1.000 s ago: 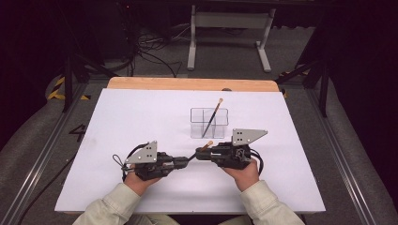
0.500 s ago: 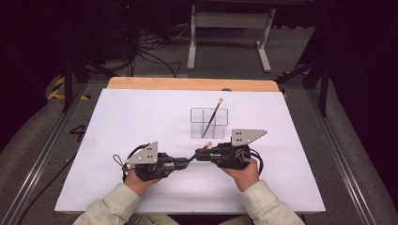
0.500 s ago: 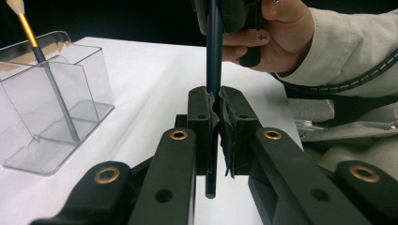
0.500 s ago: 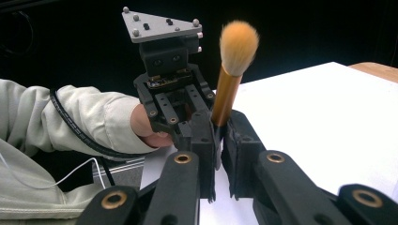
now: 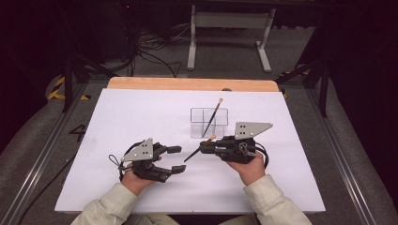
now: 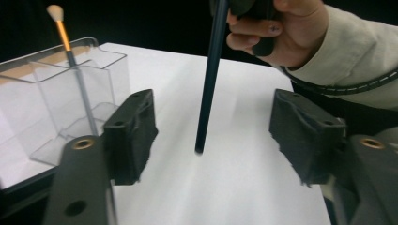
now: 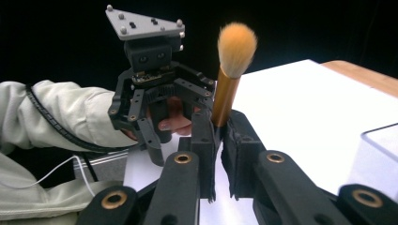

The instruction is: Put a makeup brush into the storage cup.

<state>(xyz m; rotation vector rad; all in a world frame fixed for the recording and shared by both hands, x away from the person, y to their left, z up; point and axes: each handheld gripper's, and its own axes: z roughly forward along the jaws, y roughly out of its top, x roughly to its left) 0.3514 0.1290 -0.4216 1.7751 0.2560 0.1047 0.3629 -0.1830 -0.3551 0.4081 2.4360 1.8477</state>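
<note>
the clear divided organiser [image 5: 209, 123] stands on the white surface [image 5: 141, 117], with one brush [image 5: 213, 116] leaning upright in a compartment. just in front of the organiser, the right tool [image 5: 205, 147] is clamped on a second brush [image 5: 198, 149] near its gold ferrule. the left tool [image 5: 176, 159], further in front of the organiser, has just been opening and holds nothing.

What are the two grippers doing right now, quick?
Left gripper: open, jaws have just been opening, nothing gripped; the brush handle hangs between them.
Right gripper: shut on the brush.
</note>
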